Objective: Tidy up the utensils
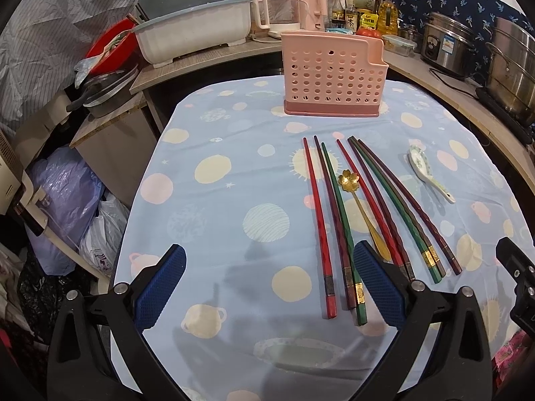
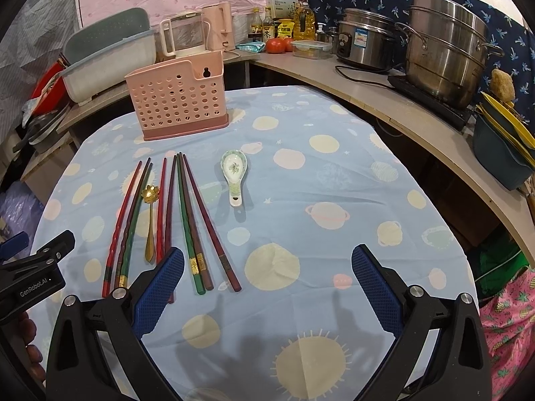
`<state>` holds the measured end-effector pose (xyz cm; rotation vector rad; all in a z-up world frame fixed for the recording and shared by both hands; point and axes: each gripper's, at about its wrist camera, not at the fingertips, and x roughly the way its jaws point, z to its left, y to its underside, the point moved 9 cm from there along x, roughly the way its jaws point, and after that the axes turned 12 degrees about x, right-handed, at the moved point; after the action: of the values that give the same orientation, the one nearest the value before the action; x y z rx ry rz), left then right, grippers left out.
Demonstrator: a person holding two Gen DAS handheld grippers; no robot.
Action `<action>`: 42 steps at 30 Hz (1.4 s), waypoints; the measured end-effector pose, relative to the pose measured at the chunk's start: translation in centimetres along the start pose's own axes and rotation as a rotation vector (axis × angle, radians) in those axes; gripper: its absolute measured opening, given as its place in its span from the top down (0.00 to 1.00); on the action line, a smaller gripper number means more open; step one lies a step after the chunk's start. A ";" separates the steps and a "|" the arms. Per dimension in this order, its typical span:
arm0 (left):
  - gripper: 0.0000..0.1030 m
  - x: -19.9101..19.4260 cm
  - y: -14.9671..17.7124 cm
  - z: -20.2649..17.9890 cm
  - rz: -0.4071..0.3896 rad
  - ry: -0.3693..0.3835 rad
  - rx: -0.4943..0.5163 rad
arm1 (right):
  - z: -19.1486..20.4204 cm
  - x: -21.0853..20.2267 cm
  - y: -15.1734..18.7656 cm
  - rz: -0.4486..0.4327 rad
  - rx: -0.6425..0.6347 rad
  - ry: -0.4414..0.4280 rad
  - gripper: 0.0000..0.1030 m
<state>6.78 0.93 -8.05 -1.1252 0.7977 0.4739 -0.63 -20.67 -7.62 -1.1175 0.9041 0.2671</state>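
Several red, maroon and green chopsticks (image 1: 337, 214) (image 2: 187, 220) lie side by side on the blue patterned tablecloth (image 1: 217, 220) (image 2: 327, 207). Among them rests a gold flower-headed spoon (image 1: 359, 205) (image 2: 150, 220). To their right lies a white ceramic spoon (image 1: 426, 170) (image 2: 234, 175). A pink perforated utensil holder (image 1: 332, 73) (image 2: 182, 98) stands upright at the table's far side. My left gripper (image 1: 269, 287) is open above the cloth, left of the chopstick handles. My right gripper (image 2: 267, 287) is open too, hovering right of the chopsticks. Neither holds anything.
Beyond the table, a counter carries a dish tub (image 1: 194, 36), a glass jug (image 1: 279, 10), bottles, a rice cooker (image 2: 364, 40) and a large steel pot (image 2: 444, 46). Plastic bags (image 1: 70, 210) sit on the floor to the left. A hand shows at the right wrist view's lower left.
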 end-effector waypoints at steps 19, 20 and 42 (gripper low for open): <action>0.07 3.5 2.1 -0.2 0.081 0.029 0.010 | -0.3 1.9 0.1 0.041 0.007 0.017 0.06; 0.07 3.5 2.1 -0.2 0.082 0.030 0.008 | -0.3 1.9 0.0 0.042 0.006 0.017 0.06; 0.14 5.0 2.6 -0.3 0.111 0.088 -0.025 | -0.2 2.0 -0.1 0.045 0.012 0.009 0.06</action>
<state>8.08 1.37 -13.50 -1.1352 0.9362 0.5311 0.57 -21.40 -9.05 -1.0888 0.9385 0.2939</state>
